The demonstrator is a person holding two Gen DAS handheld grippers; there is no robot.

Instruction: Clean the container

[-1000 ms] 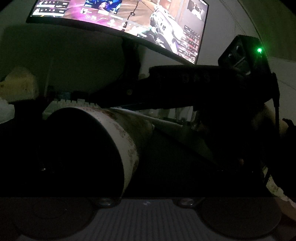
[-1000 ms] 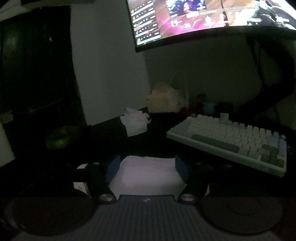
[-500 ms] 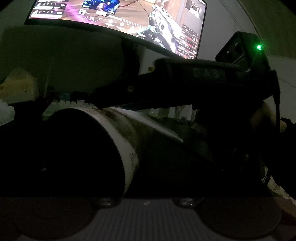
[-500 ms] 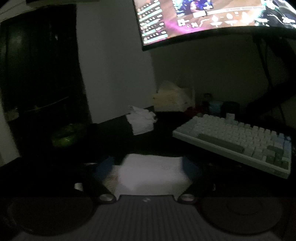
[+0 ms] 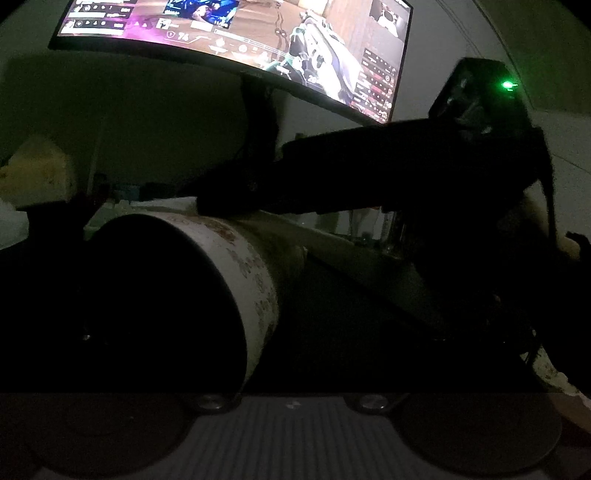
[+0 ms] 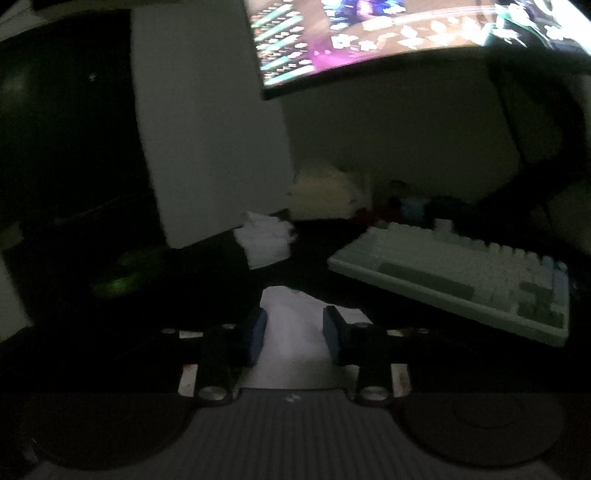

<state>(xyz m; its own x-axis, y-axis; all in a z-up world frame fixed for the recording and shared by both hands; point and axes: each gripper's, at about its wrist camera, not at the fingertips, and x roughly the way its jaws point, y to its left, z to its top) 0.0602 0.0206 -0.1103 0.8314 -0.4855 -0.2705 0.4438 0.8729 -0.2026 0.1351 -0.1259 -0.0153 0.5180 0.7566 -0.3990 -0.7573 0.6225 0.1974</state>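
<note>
The right gripper (image 6: pixel 293 334) has its blue-padded fingers (image 6: pixel 255 338) closed most of the way onto a white tissue (image 6: pixel 291 325), which bunches up between them and sticks out ahead. The keyboard (image 6: pixel 458 275) serves as landmark: the tissue sits just left of and nearer than its near-left corner, another crumpled tissue (image 6: pixel 266 243) lies farther off to its left, and the monitor (image 6: pixel 406 29) hangs above it.

In the left wrist view a white container (image 5: pixel 251 273) with a reddish floral print and brown grime fills the space where the left gripper's fingers should be. It lies tipped sideways in front of the keyboard, with its dark end toward the lens. The left fingers are lost in darkness, so I cannot tell how far they are open, though the container seems held there. The right gripper's dark body (image 5: pixel 369 170) crosses just above it.

Risks: the tissue is soft and only pinched, so a hard wipe could tear it or pull it free. The tipped container could shed grime toward the keyboard. Dim light and motion blur make misjudged contact between the two tools likely.
</note>
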